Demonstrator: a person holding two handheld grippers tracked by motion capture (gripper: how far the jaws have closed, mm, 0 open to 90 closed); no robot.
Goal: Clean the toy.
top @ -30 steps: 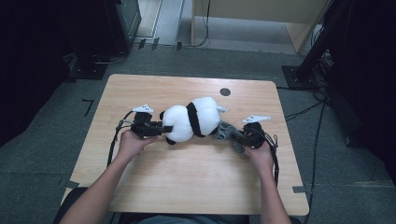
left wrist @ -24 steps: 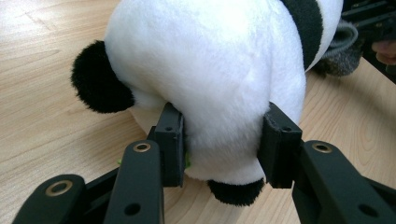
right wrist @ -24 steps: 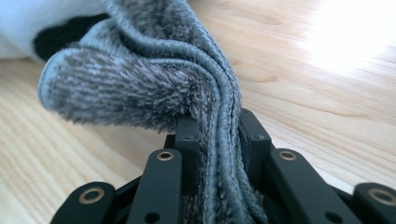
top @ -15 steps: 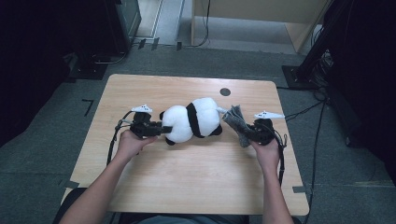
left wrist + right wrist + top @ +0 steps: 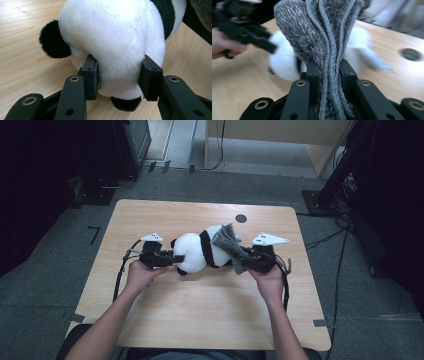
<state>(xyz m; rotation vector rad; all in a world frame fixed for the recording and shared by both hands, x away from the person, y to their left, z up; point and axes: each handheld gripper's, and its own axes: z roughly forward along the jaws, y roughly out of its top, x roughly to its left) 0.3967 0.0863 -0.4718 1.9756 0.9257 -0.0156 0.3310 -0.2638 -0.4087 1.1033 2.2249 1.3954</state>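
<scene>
A black-and-white panda plush (image 5: 192, 251) lies on the wooden table (image 5: 200, 320). My left gripper (image 5: 167, 259) is shut on its white end; in the left gripper view both pads press into the fur (image 5: 112, 30). Its jaws (image 5: 121, 65) have just eased slightly wider, with the plush still pinched between them. My right gripper (image 5: 246, 259) is shut on a folded grey fuzzy cloth (image 5: 227, 240), which stands up from the jaws against the panda's right side. The cloth (image 5: 319, 30) rises from that gripper (image 5: 329, 66), with the panda (image 5: 284, 62) blurred behind it.
A small round dark hole (image 5: 241, 218) sits in the table near the far edge. Cables trail from both grippers over the table sides. Dark cabinets and a stand (image 5: 345, 170) are on the floor beyond the table.
My right gripper has risen and swung towards the panda with the grey cloth, which went from low on the table to raised against the plush. The left gripper has stayed put.
</scene>
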